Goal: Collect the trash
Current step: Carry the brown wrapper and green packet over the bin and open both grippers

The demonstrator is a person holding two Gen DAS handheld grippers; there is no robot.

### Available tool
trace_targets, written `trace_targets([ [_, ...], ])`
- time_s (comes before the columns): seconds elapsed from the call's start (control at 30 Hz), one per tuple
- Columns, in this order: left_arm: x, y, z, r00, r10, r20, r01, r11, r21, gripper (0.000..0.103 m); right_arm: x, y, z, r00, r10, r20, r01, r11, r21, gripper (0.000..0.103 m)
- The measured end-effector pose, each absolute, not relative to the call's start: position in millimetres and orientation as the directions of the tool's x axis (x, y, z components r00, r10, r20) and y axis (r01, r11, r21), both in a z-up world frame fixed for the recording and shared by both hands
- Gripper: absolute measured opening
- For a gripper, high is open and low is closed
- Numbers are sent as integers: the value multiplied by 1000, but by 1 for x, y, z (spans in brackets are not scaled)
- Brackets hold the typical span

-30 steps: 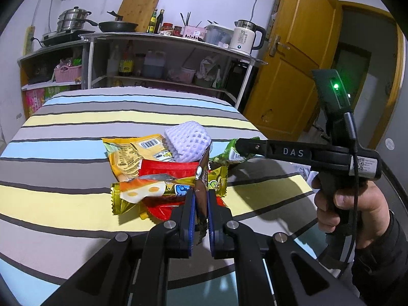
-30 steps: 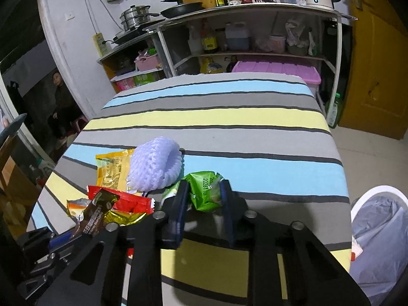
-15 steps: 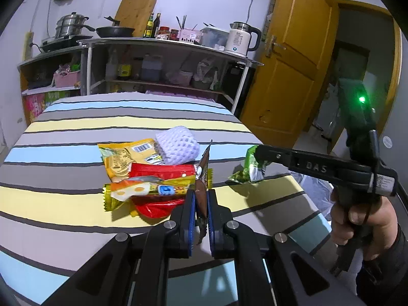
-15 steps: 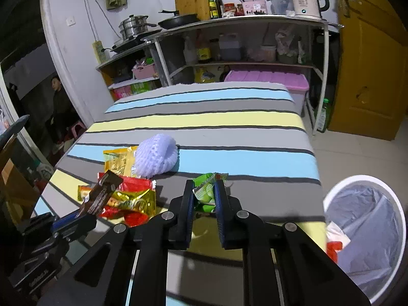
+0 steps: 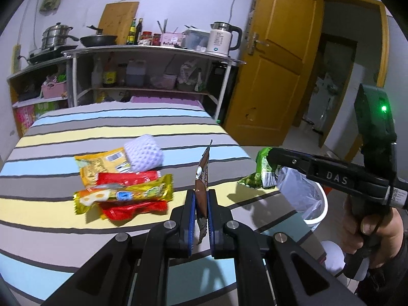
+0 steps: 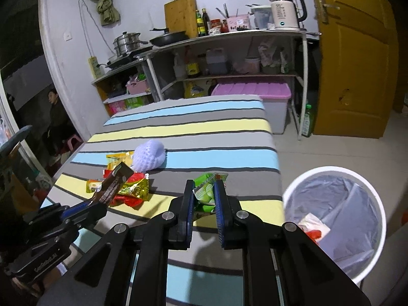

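A brown wrapper (image 5: 202, 178) is being pinched upright in the left claw (image 5: 201, 204) and a green packet (image 6: 207, 191) clenched in the right claw (image 6: 204, 199), both clear of the striped surface (image 6: 204, 127), seemingly for dropping into the lined white bin (image 6: 334, 219) just beside its edge

Glossy foil wrappers (image 5: 122, 196) lie on a matt striped cloth covering the surface (image 5: 63, 137), beside a white foam net sleeve (image 5: 144, 153). A thin crinkled plastic liner (image 6: 339, 204) fills a smooth white plastic bin (image 6: 380, 219). Each tool (image 5: 201, 211) is matt black plastic with blue pads (image 6: 219, 204) and metal screws.
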State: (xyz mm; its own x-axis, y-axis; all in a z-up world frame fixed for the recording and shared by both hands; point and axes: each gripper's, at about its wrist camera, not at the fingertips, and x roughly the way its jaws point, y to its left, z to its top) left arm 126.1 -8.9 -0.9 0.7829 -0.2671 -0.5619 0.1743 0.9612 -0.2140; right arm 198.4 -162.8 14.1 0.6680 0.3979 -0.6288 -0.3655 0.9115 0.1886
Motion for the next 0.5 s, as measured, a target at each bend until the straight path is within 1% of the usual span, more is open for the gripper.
trace_targets([
  [0.5,149,-77,10,756,-351,-553,289,936,-200,8,184,-229,19,722,323,-612,-252,946,202,15],
])
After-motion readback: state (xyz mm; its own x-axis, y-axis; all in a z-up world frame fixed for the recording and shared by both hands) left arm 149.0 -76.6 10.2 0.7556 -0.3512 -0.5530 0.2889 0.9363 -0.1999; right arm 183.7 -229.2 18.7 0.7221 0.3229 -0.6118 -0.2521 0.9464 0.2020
